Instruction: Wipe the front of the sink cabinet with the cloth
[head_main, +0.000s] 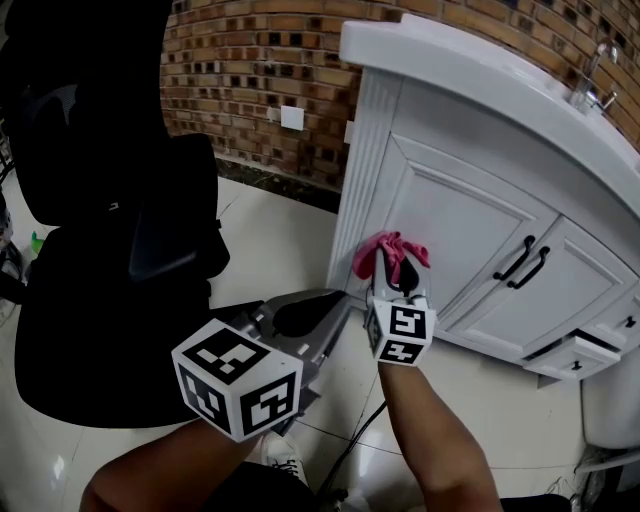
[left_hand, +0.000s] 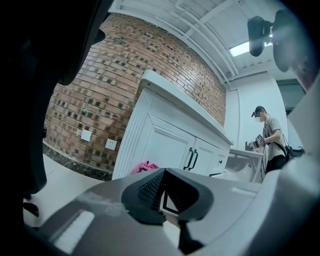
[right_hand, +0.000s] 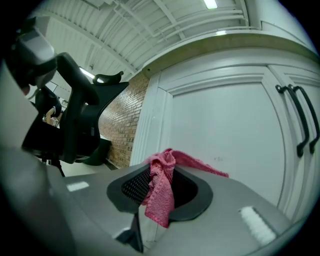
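**Pink cloth at the left door of the sink cabinet**

A brick wall (head_main: 250, 60) with two white wall plates (head_main: 292, 117) stands behind a pale tiled floor (head_main: 275, 250). Against it is the white sink cabinet (head_main: 455, 150), with a faucet (head_main: 592, 85) on its top. Its two doors are shut, their dark handles (head_main: 522, 262) side by side at the middle. The drawers (head_main: 578, 352) at the lower right are shut too, so nothing inside shows.

The right gripper (head_main: 392, 282) has its jaws pinched on the pink cloth (head_main: 390, 252), which bunches above them and hangs down between the pads. The cloth is at the lower left of the left door's panel. Whether it presses on the panel cannot be told.

The left gripper (head_main: 305, 315) is held low, near the right one and off the cabinet. Its jaws are pressed together with nothing between them.

A black office chair (head_main: 110, 230) stands on the floor to the left, well apart from the cabinet. In the left gripper view a person (left_hand: 270, 142) stands far off, past the cabinet's far end.
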